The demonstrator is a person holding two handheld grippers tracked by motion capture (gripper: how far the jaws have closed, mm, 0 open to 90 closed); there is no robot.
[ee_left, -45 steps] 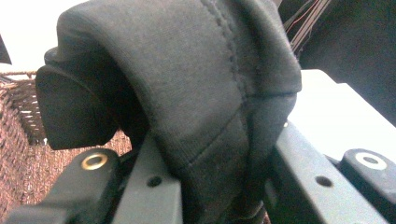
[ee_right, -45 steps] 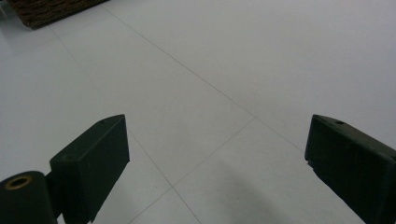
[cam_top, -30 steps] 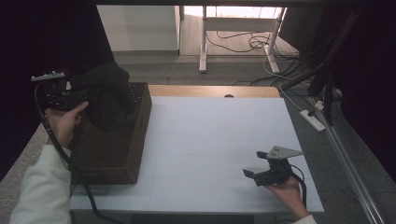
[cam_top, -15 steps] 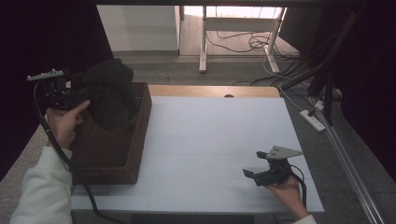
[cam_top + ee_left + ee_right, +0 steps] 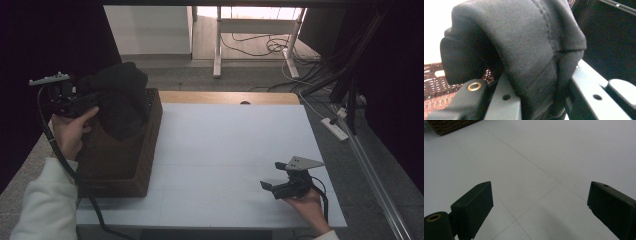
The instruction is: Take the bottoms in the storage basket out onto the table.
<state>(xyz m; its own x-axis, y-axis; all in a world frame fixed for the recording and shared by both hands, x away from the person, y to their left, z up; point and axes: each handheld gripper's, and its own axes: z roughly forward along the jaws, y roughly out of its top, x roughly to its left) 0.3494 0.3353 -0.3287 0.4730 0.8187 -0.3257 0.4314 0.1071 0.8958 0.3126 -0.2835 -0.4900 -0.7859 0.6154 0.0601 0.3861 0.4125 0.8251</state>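
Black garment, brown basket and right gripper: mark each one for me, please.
black garment [image 5: 117, 97], high view, on the bunched cloth hanging over the basket.
brown basket [image 5: 145, 150], high view, on its woven right wall.
right gripper [image 5: 272, 176], high view, between its open jaws, above the white table.

White table [image 5: 235, 145], cables [image 5: 255, 45] on floor beyond.

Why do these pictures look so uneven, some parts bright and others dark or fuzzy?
High view: daylight glares at the top, dark at both sides, the white table evenly lit. Left gripper view: the black garment is close, its near edges soft, background blown white. Right gripper view: the right gripper throws a faint shadow.
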